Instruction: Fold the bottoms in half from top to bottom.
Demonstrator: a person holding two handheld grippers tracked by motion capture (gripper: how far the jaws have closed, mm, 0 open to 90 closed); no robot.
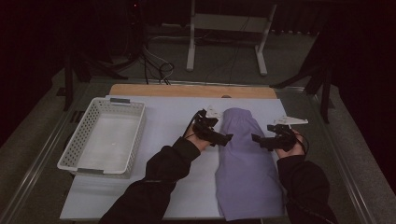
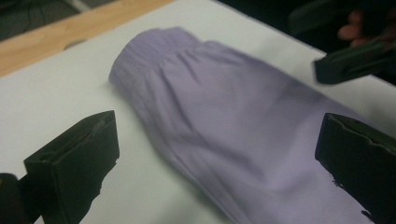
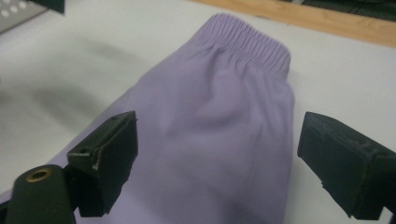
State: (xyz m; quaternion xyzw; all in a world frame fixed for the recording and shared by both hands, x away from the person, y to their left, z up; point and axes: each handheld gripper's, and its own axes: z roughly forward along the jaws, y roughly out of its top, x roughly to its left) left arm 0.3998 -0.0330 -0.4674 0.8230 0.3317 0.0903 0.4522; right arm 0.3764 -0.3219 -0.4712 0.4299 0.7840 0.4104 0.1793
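high view: folded lilac garment [image 1: 247, 163] lies lengthwise on the white mat [image 1: 173, 116], waistband at 12 o'clock, hem at 6. left gripper [image 1: 223, 138] hovers at the cloth's 9 o'clock edge, right gripper [image 1: 256, 138] at its 3 o'clock edge, both pointing inward. white perforated basket [image 1: 100, 137] sits well apart at 9 o'clock. left gripper view: 2 black jaws spread wide, nothing between them, garment [image 2: 219, 126] below; the other gripper shows at 2 o'clock. right gripper view: jaws wide apart, holding nothing, elastic waistband [image 3: 247, 39] at 12 o'clock.
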